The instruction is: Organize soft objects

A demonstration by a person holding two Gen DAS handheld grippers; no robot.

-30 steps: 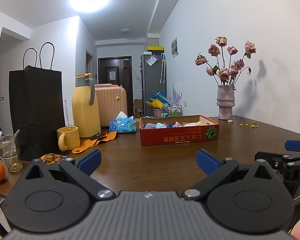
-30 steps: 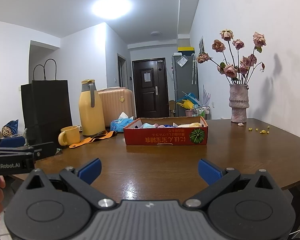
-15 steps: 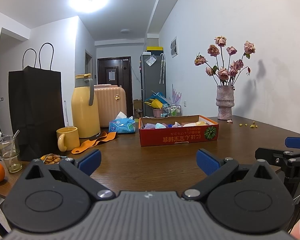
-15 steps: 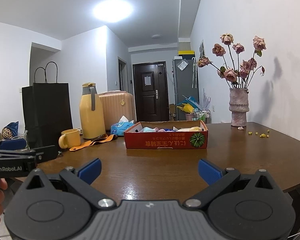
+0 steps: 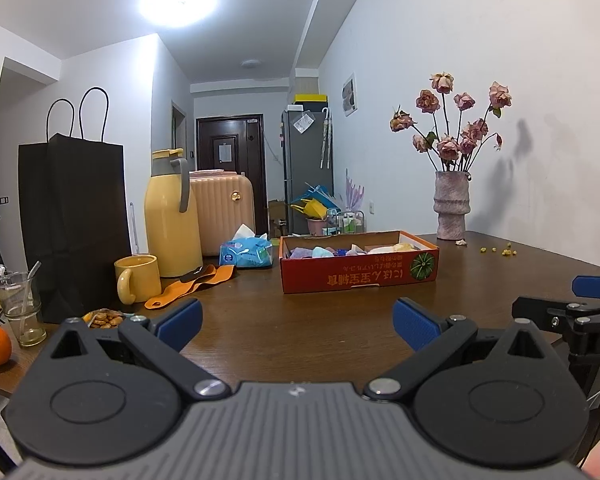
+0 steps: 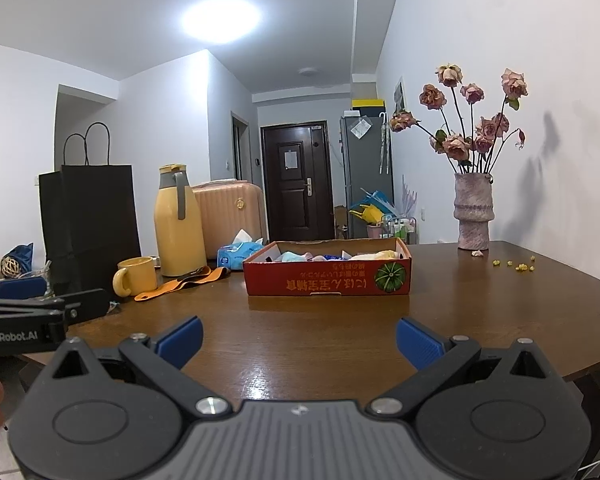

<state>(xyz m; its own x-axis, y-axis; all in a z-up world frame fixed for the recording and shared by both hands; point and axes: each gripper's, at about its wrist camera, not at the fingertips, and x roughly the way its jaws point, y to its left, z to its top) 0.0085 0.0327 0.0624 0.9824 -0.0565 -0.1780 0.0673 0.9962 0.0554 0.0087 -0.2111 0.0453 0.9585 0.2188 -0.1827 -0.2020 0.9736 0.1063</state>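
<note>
Right wrist view: the cardboard box (image 6: pixel 327 276) of soft items is being neared; both grippers (image 6: pixel 298 338) (image 5: pixel 296 320), fingers spread and empty, are being held short of it over the worktop (image 6: pixel 320 340).

Home, probably dining area: wooden table (image 5: pixel 300 320), suitcase (image 5: pixel 224 212), fridge (image 5: pixel 308 172), entrance door (image 6: pixel 296 184), flower vase (image 6: pixel 473 216).
</note>
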